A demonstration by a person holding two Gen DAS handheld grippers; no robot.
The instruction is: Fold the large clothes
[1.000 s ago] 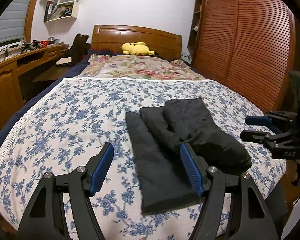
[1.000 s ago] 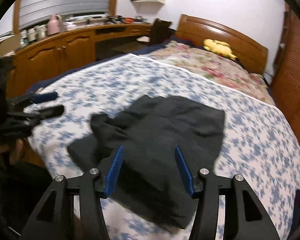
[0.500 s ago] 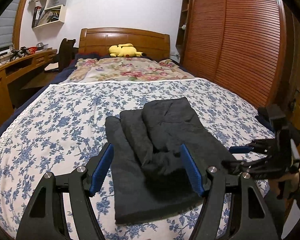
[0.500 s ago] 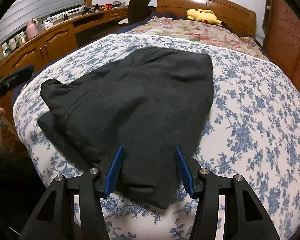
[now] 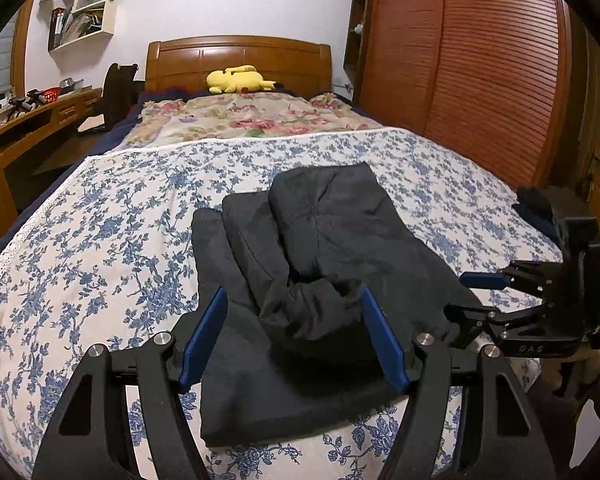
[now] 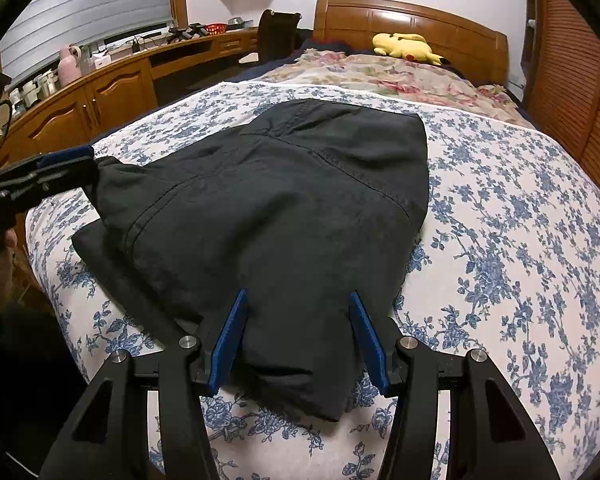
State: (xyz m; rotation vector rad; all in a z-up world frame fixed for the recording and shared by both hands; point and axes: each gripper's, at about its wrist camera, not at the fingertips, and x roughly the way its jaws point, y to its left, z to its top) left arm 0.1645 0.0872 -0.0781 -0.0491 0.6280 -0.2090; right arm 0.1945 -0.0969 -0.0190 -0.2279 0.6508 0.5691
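On the near end of the blue-flowered bedspread [image 5: 100, 240] lies the folded dark grey garment [image 6: 268, 208]. I see my left tool [image 5: 292, 332] gaping wide around its bunched near end, my right tool [image 6: 296, 336] half-open astride its near corner, neither pinching cloth.

The bed [image 5: 100, 240] is wearing a blue-flowered white cover, with the folded dark garment [image 5: 320, 248] lying near its foot end, a rose-patterned quilt [image 5: 252, 118] spreading across the head end, and a yellow plush toy [image 5: 240, 79] resting against the wooden headboard [image 5: 240, 54].
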